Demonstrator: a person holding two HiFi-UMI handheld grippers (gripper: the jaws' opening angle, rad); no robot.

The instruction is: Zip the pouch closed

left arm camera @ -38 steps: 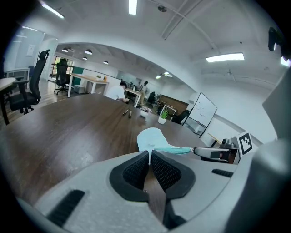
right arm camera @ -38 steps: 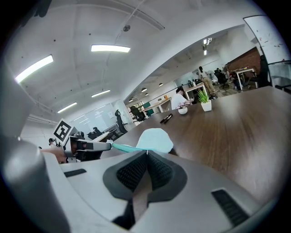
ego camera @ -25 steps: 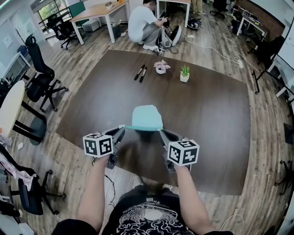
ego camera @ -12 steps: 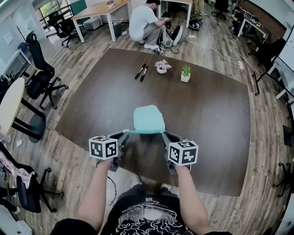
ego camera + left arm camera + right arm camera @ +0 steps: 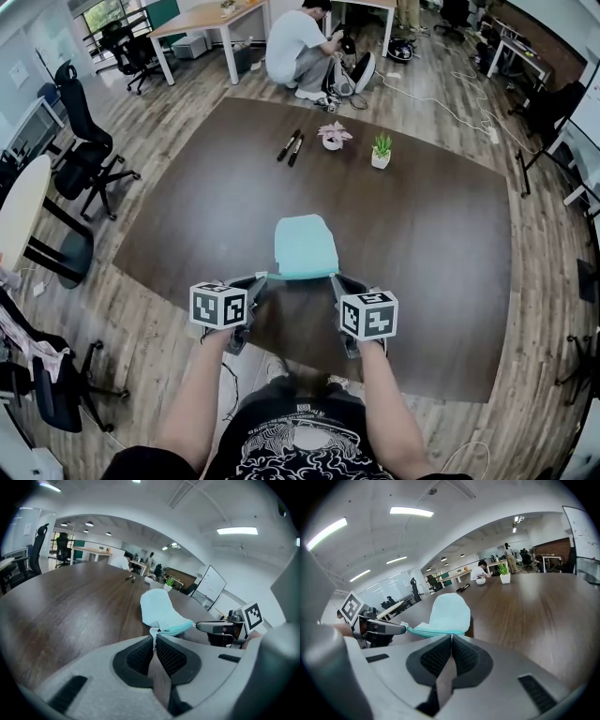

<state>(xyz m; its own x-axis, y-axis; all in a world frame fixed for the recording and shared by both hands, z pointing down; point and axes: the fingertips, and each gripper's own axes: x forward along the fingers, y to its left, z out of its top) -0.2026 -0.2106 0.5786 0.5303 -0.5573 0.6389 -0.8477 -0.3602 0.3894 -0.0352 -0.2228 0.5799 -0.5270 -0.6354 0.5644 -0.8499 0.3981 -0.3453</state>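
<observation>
Both forearms extended side by side, grippers angled downward; left gripper (image 5: 257, 279) clamped on the white end tab (image 5: 153, 632) of the teal pouch (image 5: 306, 246), right gripper (image 5: 336, 279) clamped on its opposite corner; pouch stretched between them over the near half of the surface (image 5: 422, 225); open surface beyond, up to two markers (image 5: 290, 147)

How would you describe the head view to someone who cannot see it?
The left claw and right claw each pinch one end of a pale teal pouch over a dark table. A pink plant, a green plant and markers sit near its far edge.
</observation>
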